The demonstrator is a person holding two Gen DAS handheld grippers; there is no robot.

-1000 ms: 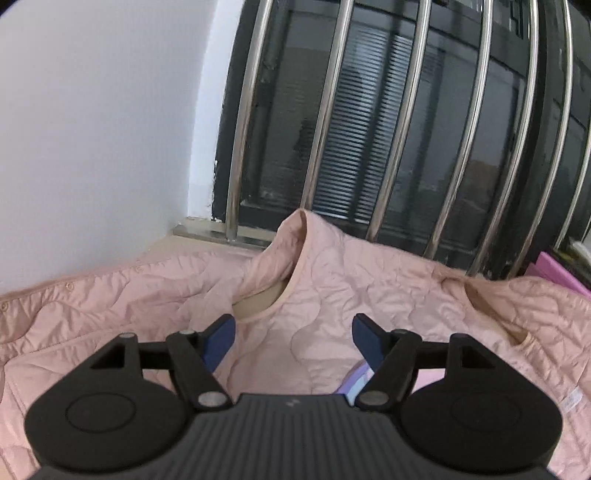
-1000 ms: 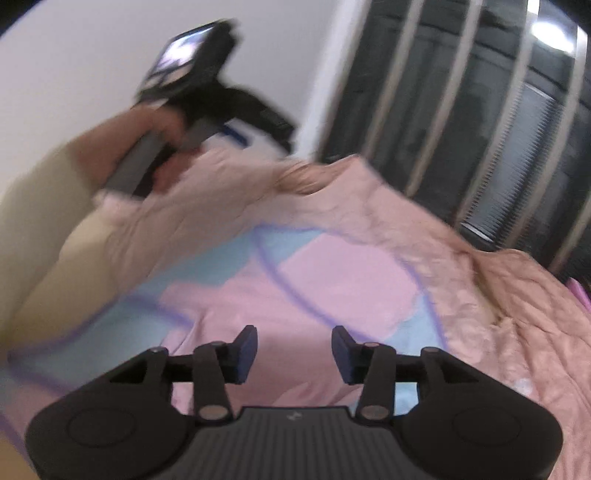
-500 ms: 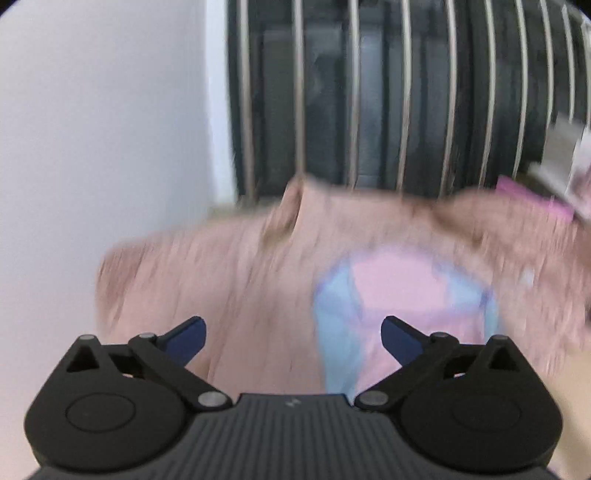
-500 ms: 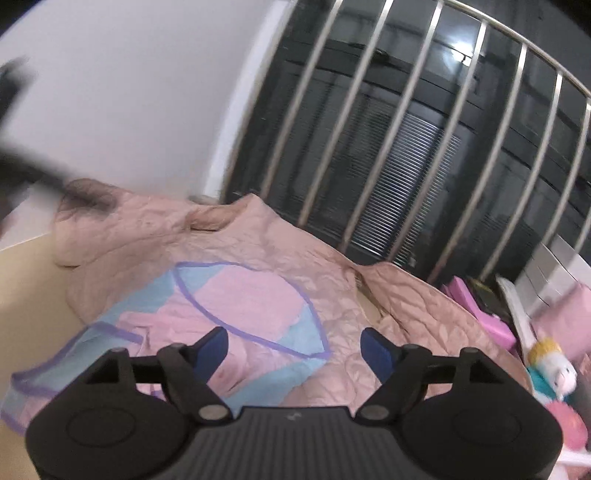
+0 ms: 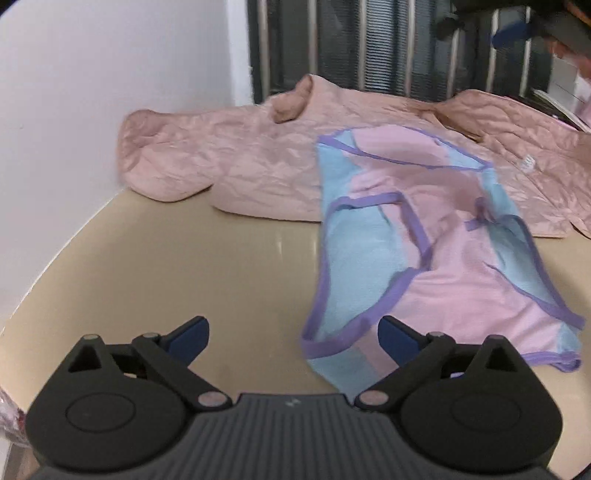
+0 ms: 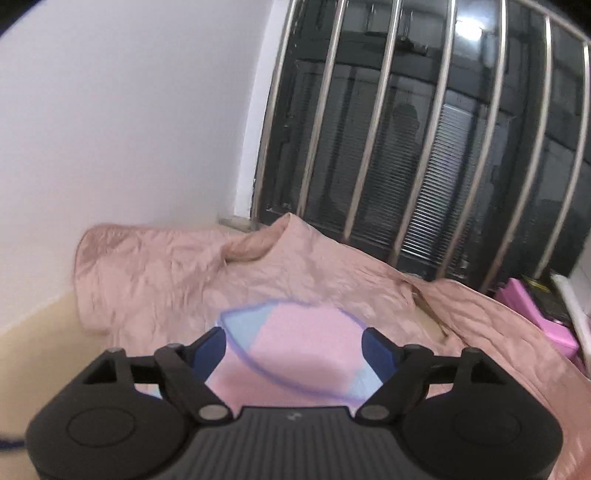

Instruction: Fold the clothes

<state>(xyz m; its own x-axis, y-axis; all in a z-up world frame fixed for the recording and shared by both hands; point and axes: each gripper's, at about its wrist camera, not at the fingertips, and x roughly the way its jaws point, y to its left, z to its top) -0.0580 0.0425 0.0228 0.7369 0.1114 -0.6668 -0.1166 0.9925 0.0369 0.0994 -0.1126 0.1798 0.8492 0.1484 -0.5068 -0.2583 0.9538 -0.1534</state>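
A small pink and light-blue garment [image 5: 424, 240] with purple trim lies flat, its far half over a pink quilted jacket [image 5: 229, 166] spread along the back of the beige table [image 5: 166, 266]. My left gripper [image 5: 293, 332] hovers low over the table at the garment's near-left corner. Its jaws are wide and closing slightly, and no cloth is pinched between them. My right gripper [image 6: 295, 347] is open and raised above the same garment [image 6: 303, 343] and jacket [image 6: 166, 266], holding nothing. Its blue fingers [image 5: 511, 31] show at the top right of the left wrist view.
A white wall [image 5: 92, 110] borders the table on the left. A dark window with steel bars [image 6: 406, 147] stands behind the jacket. Pink boxes [image 6: 535, 314] sit at the far right. The table's rounded edge [image 5: 22, 295] curves at the near left.
My left gripper pulled back from the jacket's collar to the garment's near corner and opened wide. My right gripper opened, rose and tilted up. The other hand left its view.
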